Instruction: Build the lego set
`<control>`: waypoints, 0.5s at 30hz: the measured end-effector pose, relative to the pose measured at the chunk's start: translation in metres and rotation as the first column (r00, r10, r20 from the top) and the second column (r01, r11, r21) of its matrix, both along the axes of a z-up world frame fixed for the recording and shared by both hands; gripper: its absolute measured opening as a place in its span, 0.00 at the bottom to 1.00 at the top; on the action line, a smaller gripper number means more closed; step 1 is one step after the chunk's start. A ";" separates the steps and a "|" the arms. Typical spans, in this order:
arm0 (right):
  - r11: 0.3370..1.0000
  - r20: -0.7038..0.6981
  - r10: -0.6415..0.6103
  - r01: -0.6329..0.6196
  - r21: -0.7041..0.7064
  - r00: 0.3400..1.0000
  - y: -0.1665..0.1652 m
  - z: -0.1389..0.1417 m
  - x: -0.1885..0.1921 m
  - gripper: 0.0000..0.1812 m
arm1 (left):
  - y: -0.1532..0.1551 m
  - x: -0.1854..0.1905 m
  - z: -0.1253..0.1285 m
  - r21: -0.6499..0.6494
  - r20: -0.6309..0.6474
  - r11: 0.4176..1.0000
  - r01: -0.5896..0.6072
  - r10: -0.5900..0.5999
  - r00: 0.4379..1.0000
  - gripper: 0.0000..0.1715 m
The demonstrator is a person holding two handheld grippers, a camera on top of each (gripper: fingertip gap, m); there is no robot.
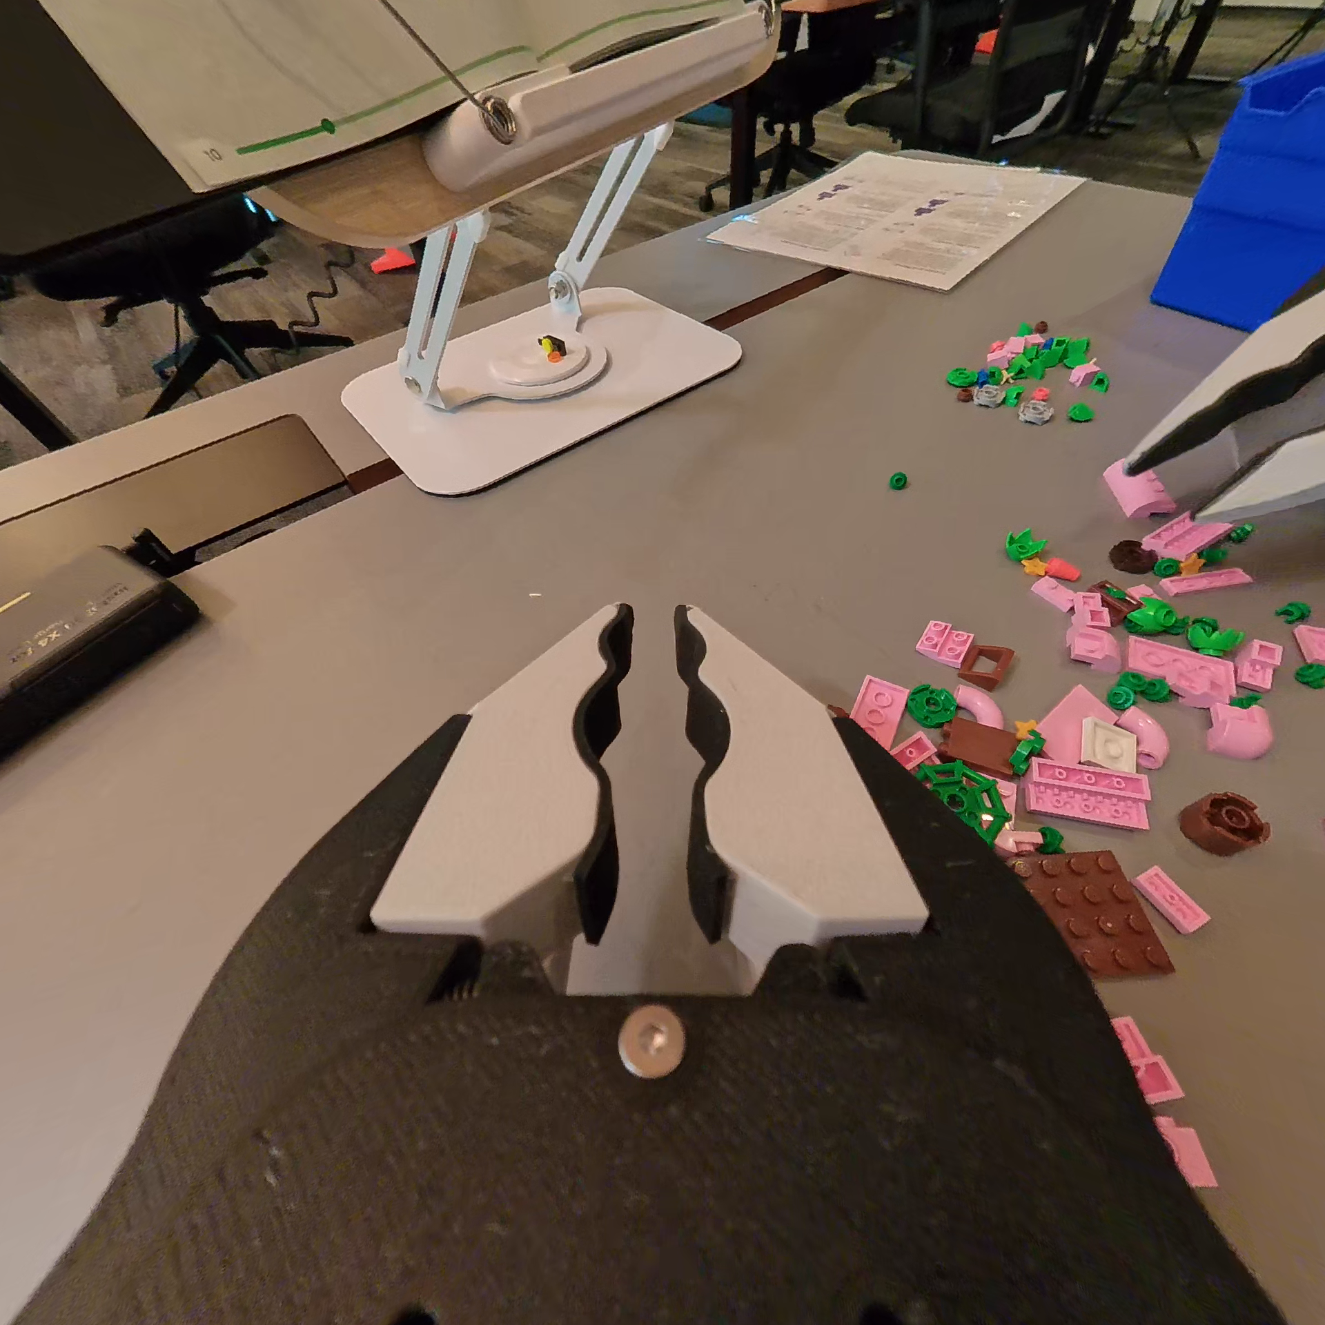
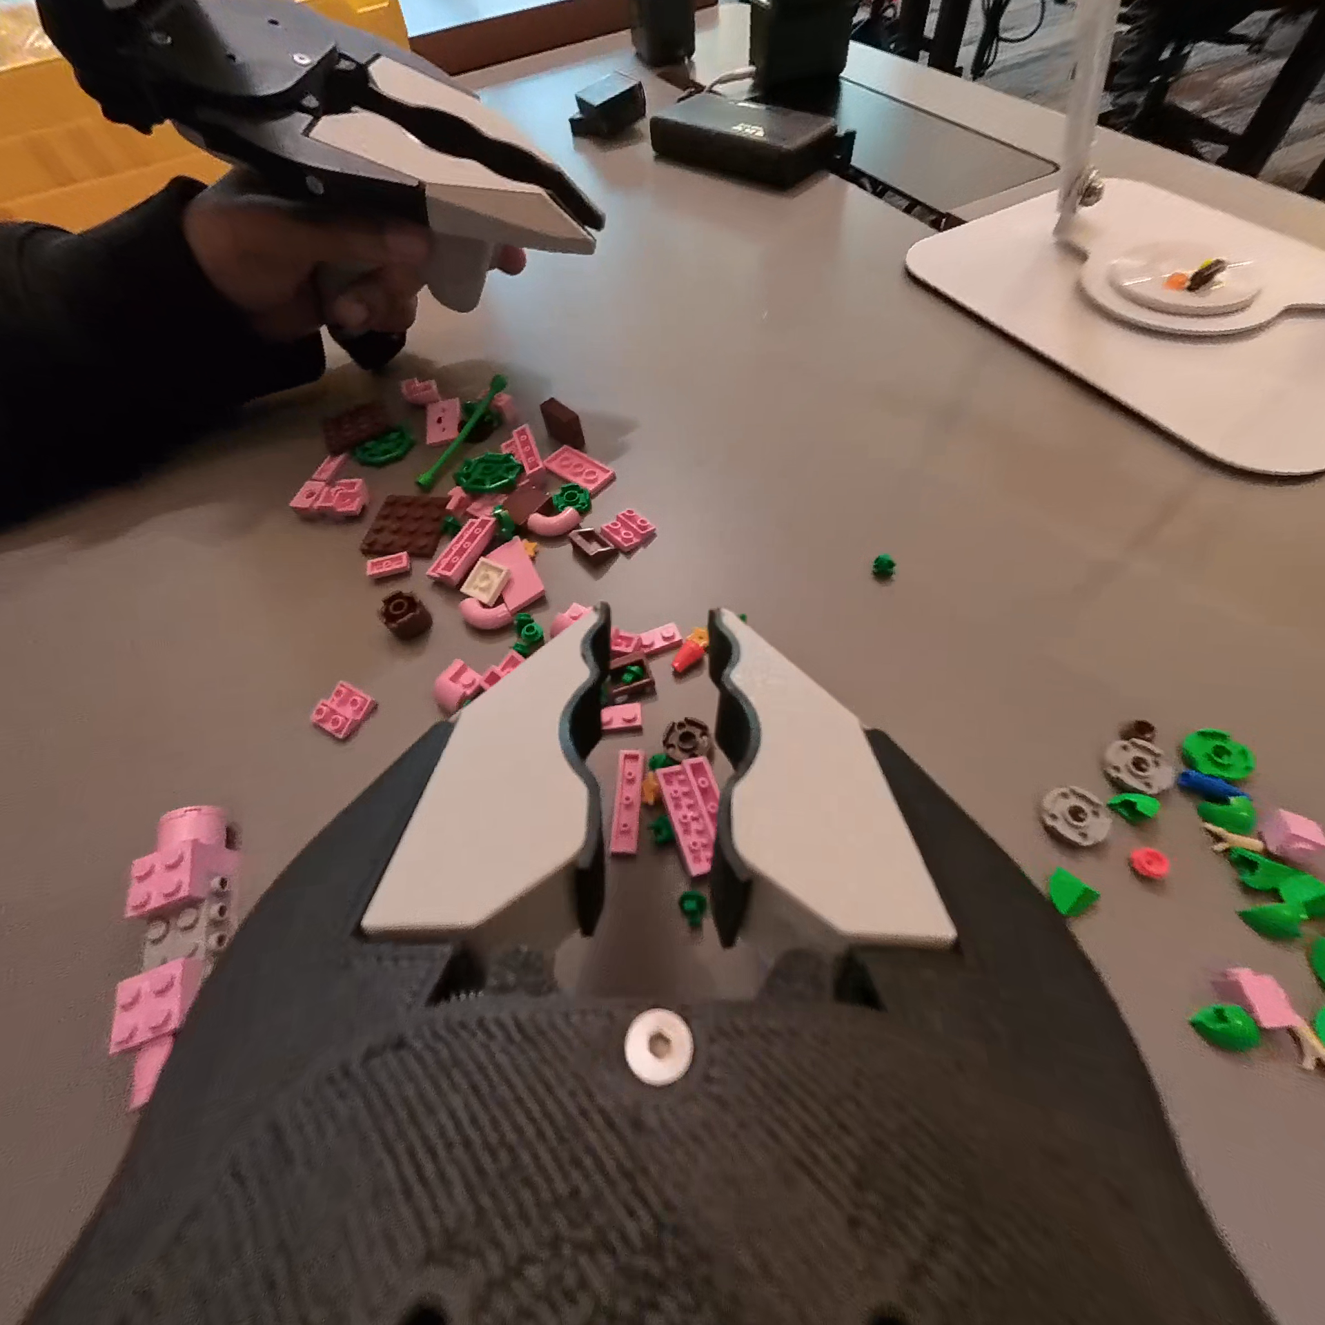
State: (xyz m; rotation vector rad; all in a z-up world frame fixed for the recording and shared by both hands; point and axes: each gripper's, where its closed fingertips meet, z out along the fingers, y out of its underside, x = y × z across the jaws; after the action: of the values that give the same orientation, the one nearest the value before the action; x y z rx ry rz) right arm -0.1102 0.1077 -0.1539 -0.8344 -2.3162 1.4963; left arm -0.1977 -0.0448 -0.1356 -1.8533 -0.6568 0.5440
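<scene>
Loose pink, green and brown lego pieces (image 1: 1090, 789) lie scattered on the grey table (image 1: 502, 573), with a brown square plate (image 1: 1090, 910) among them. My left gripper (image 1: 654, 609) hovers over bare table left of the pile, empty, its jaws a narrow gap apart; it also shows in the right wrist view (image 2: 591, 226). My right gripper (image 2: 658, 618) is open low over the pile (image 2: 502, 502), with pink plates (image 2: 688, 810) between its fingers. In the left wrist view the right gripper (image 1: 1161, 495) has one tip at a pink curved brick (image 1: 1140, 498). A pink and grey part-built piece (image 2: 172, 932) lies at the left.
A white stand base (image 1: 545, 401) carries the instruction booklet (image 1: 287, 72) at the back. A printed sheet (image 1: 896, 215) and a blue bin (image 1: 1255, 215) sit far right. A black box (image 1: 72, 631) lies left. Small green and grey parts (image 2: 1219, 824) lie right. A person's sleeve (image 2: 107, 401) rests on the table. My right fingertips sit around 20 cm from my left ones.
</scene>
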 end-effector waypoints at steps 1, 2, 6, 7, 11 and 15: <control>1.000 0.001 -0.001 0.001 0.001 1.000 0.000 0.000 0.000 0.14 | 0.000 0.000 0.000 -0.001 0.000 1.000 0.001 -0.001 1.000 0.05; 1.000 0.002 -0.001 0.001 0.002 1.000 0.000 0.000 0.000 0.14 | 0.000 0.000 0.000 -0.003 -0.001 1.000 0.003 -0.003 1.000 0.05; 1.000 0.022 -0.003 0.003 0.018 1.000 -0.001 -0.004 0.000 0.17 | 0.002 0.001 -0.001 -0.013 -0.005 1.000 0.009 -0.009 1.000 0.05; 1.000 0.026 -0.004 0.003 0.028 1.000 -0.001 -0.006 0.000 0.18 | 0.002 0.002 -0.001 -0.017 -0.007 1.000 0.011 -0.011 1.000 0.04; 0.997 0.042 0.003 -0.006 0.074 0.999 -0.004 -0.014 0.001 0.20 | 0.005 0.003 -0.004 -0.041 -0.012 0.999 0.020 -0.020 1.000 0.04; 0.993 0.060 0.003 -0.010 0.115 0.998 -0.005 -0.021 0.002 0.22 | 0.007 0.004 -0.006 -0.062 -0.017 0.998 0.027 -0.028 0.999 0.05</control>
State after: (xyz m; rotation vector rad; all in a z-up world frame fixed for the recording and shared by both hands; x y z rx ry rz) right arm -0.1084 0.1026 -0.1746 -0.8527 -2.4244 1.3430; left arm -0.1937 -0.0382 -0.1411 -1.9102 -0.6081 0.5673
